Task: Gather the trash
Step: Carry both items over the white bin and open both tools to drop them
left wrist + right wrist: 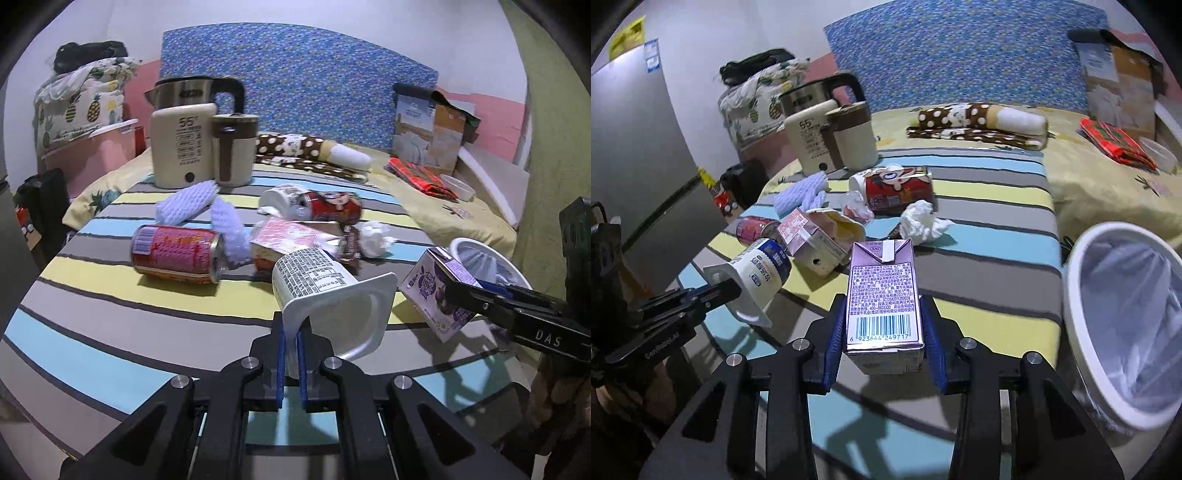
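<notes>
- Fingers of the left gripper (290, 354) pinch the thin rim of a white plastic yogurt cup (328, 291), lifted and tipped on its side.
- Fingers of the right gripper (882, 332) clamp a purple milk carton (882, 295), a smooth foil-lined box, barcode facing up.
- Both pieces appear lifted clear of the striped bench (979, 266); the carrying step looks under way.
- A round white bin (1123, 332) with a thin plastic liner stands just right of the carton. Next, each piece likely needs moving over its mouth, then release.
- Farther off lie a red can (177, 254), crumpled tissue (923, 221), foam netting (188, 201) and a printed cup (897, 188).
- A kettle (183, 147) stands behind.
</notes>
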`<state>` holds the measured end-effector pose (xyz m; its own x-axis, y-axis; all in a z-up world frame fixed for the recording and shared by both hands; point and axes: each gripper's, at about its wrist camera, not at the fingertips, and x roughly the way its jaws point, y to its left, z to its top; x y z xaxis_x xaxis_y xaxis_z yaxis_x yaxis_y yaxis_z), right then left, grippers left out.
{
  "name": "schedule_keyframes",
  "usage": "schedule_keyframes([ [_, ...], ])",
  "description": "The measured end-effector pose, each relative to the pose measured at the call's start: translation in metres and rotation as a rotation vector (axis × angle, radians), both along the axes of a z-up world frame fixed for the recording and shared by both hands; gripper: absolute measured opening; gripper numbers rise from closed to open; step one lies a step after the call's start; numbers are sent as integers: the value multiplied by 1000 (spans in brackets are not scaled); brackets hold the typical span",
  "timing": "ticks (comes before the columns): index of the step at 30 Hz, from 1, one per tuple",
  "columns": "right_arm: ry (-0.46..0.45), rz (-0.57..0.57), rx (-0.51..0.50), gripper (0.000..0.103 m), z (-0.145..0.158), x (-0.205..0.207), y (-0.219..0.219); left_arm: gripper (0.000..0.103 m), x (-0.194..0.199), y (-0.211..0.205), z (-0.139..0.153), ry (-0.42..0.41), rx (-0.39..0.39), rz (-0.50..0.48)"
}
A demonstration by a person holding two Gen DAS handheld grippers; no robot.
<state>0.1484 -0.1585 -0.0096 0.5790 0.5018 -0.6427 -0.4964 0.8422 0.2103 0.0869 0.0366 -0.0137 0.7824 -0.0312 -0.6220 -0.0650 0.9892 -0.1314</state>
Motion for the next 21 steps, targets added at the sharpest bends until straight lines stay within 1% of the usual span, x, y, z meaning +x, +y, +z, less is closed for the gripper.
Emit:
schedule_keyframes([
  [4, 0, -56, 28, 41, 2, -6, -18, 5, 3, -18, 5, 3, -6, -52],
  [7, -1, -114, 48, 41, 4, -8, -38, 5, 10, -37, 9, 1, 4, -98],
  [13, -23, -216, 50, 41, 10, -11, -75, 5, 32, -79, 16, -2, 3, -204],
  [21, -43, -360, 31, 41, 12, -6, -122, 5, 69, -148, 20, -9, 1, -361],
])
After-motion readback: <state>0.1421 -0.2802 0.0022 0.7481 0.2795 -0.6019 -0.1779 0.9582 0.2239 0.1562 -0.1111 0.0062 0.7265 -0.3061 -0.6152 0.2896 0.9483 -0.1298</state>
